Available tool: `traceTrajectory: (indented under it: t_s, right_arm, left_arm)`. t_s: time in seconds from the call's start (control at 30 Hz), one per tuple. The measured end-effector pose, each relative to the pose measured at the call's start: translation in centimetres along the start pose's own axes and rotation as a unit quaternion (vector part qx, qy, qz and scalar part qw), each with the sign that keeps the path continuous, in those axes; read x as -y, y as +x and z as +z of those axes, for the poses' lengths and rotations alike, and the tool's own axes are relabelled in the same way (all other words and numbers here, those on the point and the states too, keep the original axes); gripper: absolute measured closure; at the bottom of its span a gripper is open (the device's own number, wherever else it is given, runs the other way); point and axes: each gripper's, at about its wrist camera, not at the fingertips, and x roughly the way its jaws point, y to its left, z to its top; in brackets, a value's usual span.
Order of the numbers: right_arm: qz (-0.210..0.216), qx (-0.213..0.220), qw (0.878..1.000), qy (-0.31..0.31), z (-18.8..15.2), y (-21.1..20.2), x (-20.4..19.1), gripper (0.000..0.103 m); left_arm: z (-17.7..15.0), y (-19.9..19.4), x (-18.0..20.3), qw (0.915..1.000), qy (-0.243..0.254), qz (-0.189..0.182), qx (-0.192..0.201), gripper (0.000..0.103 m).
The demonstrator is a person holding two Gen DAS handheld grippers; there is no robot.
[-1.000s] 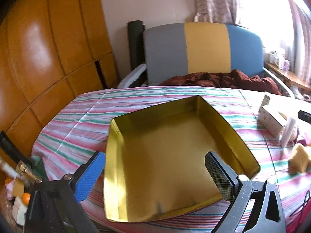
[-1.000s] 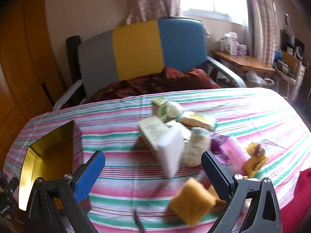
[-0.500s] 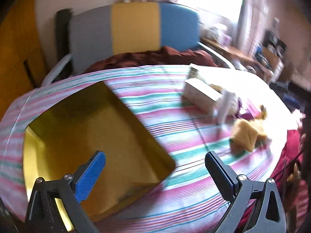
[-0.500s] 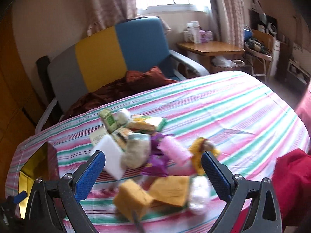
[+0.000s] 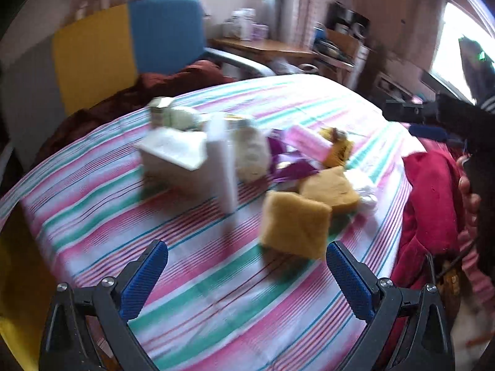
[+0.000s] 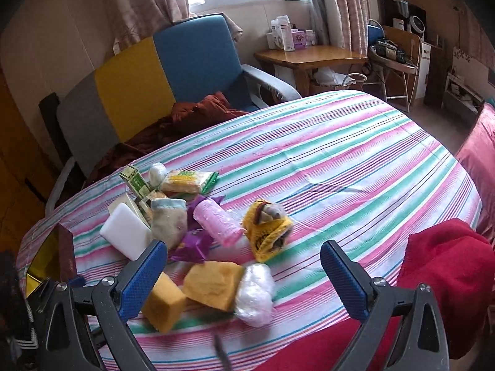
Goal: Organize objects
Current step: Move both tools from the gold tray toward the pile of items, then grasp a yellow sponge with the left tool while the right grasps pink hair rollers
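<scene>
The objects to be organized form one loose heap on the striped cloth of the bench (image 6: 355,154), toward its near-left part. Nearest the near edge lie two yellow sponge blocks (image 6: 164,304) (image 6: 213,283), touching one another, with a clear crumpled plastic bundle (image 6: 255,293) against the right-hand block. Behind them are a purple foil wrapper (image 6: 193,244), a pink ribbed roll (image 6: 216,221), a yellow printed cloth pouch (image 6: 269,228), a beige knitted pouch (image 6: 168,219), a white rectangular foam block (image 6: 126,232), a green-and-white carton (image 6: 134,179) and a yellow snack packet (image 6: 185,181).

The gold-lined open box (image 6: 46,256) sits at the left edge of the bench, apart from the heap; it is judged to be the receiving container, which explains its clear position beside the items.

The right gripper (image 6: 244,281) is spread wide and holds nothing; its fingers frame the sponge blocks and plastic bundle, suggesting a pick from the near edge. The left gripper (image 5: 247,278) is likewise wide and empty, aimed at the heap; that view is motion-blurred. A red cloth (image 6: 445,278) covers the near-right edge.
</scene>
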Motion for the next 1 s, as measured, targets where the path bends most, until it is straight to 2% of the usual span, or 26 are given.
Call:
traceTrajectory:
  t_s: [0.2,0.37,0.4,0.43,0.47,0.5,0.57,0.67,0.8,0.9,1.0]
  right_arm:
    - [-0.008,-0.010,1.000,0.010,0.1,0.4,1.5,0.002]
    - [-0.008,-0.035,0.999,0.011,0.2,1.2,2.2,0.002]
    - [-0.007,-0.043,0.999,0.006,0.3,1.5,2.2,0.002]
    - [-0.004,-0.053,0.999,0.001,0.2,1.8,2.1,0.002]
    - [0.003,-0.069,0.998,-0.008,0.2,2.3,1.8,0.002]
    - [0.008,-0.077,0.997,-0.016,0.2,2.5,1.6,0.002]
    - [0.018,-0.102,0.994,-0.039,0.1,3.5,0.7,0.002]
    - [0.023,-0.121,0.991,-0.059,0.1,4.7,-0.6,0.003]
    - [0.014,-0.126,0.988,-0.092,1.2,6.6,-2.4,0.006]
    - [0.005,-0.145,0.981,-0.125,2.0,8.7,-3.9,0.014]
    - [0.003,-0.156,0.976,-0.153,2.7,9.9,-5.3,0.014]
  left_arm:
    - [0.9,3.6,2.9,0.9983,0.047,-0.024,-0.024,0.000]
    - [1.2,6.5,4.6,0.9955,0.082,-0.009,-0.046,0.000]
    - [1.1,7.0,4.6,0.9951,0.083,-0.004,-0.052,0.003]
    - [1.1,7.4,4.5,0.9953,0.079,-0.001,-0.057,0.008]
    - [0.9,7.6,4.1,0.9960,0.069,-0.004,-0.058,0.027]
    - [0.8,7.8,3.5,0.9964,0.052,-0.015,-0.065,0.040]
    - [0.4,7.7,2.4,0.9970,0.026,-0.039,-0.061,0.040]
    - [0.1,6.7,1.1,0.9979,0.004,-0.044,-0.047,0.041]
    - [-0.9,4.9,-0.5,0.9989,-0.018,-0.034,-0.027,0.041]
    - [-2.0,3.0,-1.5,0.9990,-0.034,-0.027,-0.014,0.041]
    - [-2.6,1.3,-2.3,0.9986,-0.049,-0.021,-0.002,0.041]
